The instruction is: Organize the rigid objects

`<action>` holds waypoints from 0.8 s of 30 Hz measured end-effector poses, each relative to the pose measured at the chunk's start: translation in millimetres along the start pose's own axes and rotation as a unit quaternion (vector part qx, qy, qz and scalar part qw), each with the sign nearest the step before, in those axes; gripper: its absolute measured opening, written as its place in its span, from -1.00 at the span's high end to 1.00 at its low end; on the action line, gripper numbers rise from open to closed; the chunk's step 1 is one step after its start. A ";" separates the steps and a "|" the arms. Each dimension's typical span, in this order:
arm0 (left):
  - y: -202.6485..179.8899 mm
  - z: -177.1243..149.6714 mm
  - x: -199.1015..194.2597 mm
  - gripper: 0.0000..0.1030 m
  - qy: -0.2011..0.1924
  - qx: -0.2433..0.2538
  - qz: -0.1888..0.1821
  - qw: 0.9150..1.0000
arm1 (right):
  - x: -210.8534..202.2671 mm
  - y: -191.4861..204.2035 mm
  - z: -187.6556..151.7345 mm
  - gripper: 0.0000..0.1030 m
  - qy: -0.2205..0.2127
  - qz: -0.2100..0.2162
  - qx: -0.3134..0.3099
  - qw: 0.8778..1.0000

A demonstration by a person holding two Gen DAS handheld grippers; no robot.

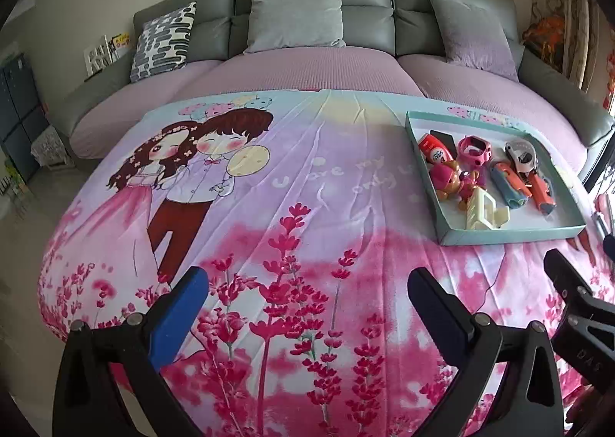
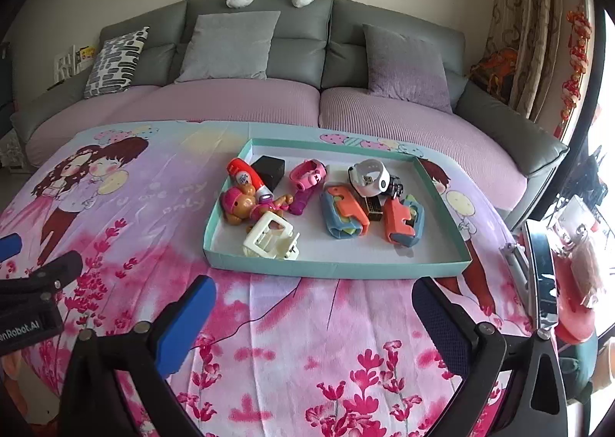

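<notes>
While both grippers hover wide apart and empty over the table's near edge, the left gripper [image 1: 307, 306] sits beside the right gripper [image 2: 315, 317]. Toys fill the teal tray [image 2: 338, 267] toward the table's far right corner.

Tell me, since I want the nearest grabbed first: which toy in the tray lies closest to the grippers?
The cream plastic toy, beside the tray's near wall; the others lie farther back.

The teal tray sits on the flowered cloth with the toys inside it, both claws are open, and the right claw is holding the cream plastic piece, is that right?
One thing is off: the right claw holds nothing. In the right wrist view the cream plastic piece lies inside the teal tray, apart from the claw's fingers. The rest stands: tray on the flowered cloth, toys inside, and the left claw open too.
</notes>
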State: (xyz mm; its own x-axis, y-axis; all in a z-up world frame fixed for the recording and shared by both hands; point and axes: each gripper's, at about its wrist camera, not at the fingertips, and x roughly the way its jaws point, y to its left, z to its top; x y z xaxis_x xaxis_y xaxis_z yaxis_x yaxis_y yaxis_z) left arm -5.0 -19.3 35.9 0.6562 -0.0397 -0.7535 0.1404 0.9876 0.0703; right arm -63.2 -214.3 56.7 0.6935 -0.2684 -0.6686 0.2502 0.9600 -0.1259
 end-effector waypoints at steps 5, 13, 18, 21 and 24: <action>-0.2 -1.1 2.9 -1.00 0.005 0.000 0.005 1.000 | 3.2 -1.3 -1.9 -1.00 0.005 0.001 0.002 1.000; -1.2 -0.8 1.8 -1.00 0.003 0.002 0.009 1.000 | 5.6 -1.6 -3.5 -1.00 0.009 0.001 0.003 1.000; -1.6 -0.5 1.8 -1.00 0.003 0.002 0.009 1.000 | 6.7 -1.9 -4.1 -1.00 0.011 0.001 0.004 1.000; -1.3 -0.5 1.6 -1.00 0.004 0.000 0.010 1.000 | 6.9 -2.2 -4.3 -1.00 0.011 0.001 0.004 1.000; 0.0 -0.4 2.7 -1.00 0.005 -0.002 0.009 1.000 | 7.4 -1.9 -4.5 -1.00 0.012 0.002 0.003 1.000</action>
State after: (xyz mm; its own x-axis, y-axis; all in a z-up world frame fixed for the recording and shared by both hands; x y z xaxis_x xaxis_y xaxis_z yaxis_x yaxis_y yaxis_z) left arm -3.6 -19.3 33.6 0.6515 -0.0198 -0.7584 0.1247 0.9889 0.0812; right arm -61.5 -217.7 48.8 0.6781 -0.2634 -0.6862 0.2526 0.9602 -0.1190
